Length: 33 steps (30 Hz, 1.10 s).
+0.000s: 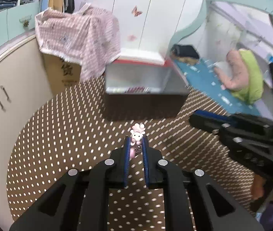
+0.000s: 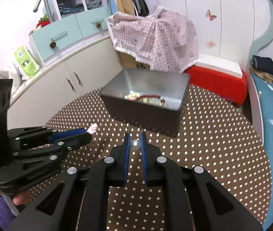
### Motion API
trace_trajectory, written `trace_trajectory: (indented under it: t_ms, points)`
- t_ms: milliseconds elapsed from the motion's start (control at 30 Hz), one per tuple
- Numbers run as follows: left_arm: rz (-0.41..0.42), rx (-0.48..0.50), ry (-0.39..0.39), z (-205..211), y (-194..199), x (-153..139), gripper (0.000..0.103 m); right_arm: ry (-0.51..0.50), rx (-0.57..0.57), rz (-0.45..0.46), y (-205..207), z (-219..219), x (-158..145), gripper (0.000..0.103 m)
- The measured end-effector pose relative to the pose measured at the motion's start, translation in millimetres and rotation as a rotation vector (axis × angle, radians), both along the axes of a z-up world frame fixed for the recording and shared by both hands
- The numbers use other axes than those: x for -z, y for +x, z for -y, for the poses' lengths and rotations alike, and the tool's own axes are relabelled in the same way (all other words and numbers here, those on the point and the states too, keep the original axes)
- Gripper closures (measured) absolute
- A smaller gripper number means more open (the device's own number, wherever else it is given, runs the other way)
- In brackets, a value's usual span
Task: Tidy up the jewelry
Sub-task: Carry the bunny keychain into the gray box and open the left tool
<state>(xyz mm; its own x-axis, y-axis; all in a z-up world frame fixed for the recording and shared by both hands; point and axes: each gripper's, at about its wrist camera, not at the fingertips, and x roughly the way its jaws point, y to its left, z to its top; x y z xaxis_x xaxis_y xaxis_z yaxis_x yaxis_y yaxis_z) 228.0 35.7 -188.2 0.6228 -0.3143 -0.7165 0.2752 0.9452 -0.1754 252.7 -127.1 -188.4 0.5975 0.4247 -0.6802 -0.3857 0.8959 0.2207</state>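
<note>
The left gripper (image 1: 136,144) was clamped on a small pink figurine charm (image 1: 136,134), which stood up between the blue pads with its head poking out past the fingertips. The right gripper (image 2: 135,144) was closed on a small silvery bead (image 2: 135,144) held right at the tips. Both hovered above the brown polka-dot cloth (image 2: 204,144) on the desk, and both pointed toward the open metal box (image 2: 175,88), which sat straight ahead at the far side of the cloth. In the right wrist view the box lay ahead and slightly to the right, its long side running roughly across the line of approach, and a string of red beads (image 2: 150,96) with some pale pieces already rested on its floor. The left gripper (image 2: 72,134) appeared to the left of the right one and a little further back from the box, so the right gripper seemed the nearer of the two. The coming move probably called for carrying each piece forward over the near wall of the box before letting go; that wall stood between grippers and box floor, so a lift would likely be needed.
</note>
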Motion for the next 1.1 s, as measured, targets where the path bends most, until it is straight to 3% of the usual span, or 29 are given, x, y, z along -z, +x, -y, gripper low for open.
trace_trajectory:
  t_ms: [233, 467, 733, 1100]
  points:
    - [0.063, 0.025, -0.059, -1.1, 11.2, -44.3, 0.092, 0.023, 0.003, 0.044, 9.7, 7.6, -36.2, 0.091]
    - [0.024, 0.032, -0.085, 0.4, 56.0, -56.2, 0.092, 0.053, 0.010, 0.043, 39.4, 14.7, -56.6, 0.091]
    - [-0.046, 0.028, -0.064, 11.3, 97.0, -36.8, 0.092, 0.026, 0.031, 0.013, 74.3, 12.5, -45.5, 0.091]
    - [-0.128, 0.031, -0.046, 16.4, 113.9, -5.9, 0.092, 0.005, 0.018, -0.050, 96.6, -0.7, -11.3, 0.091]
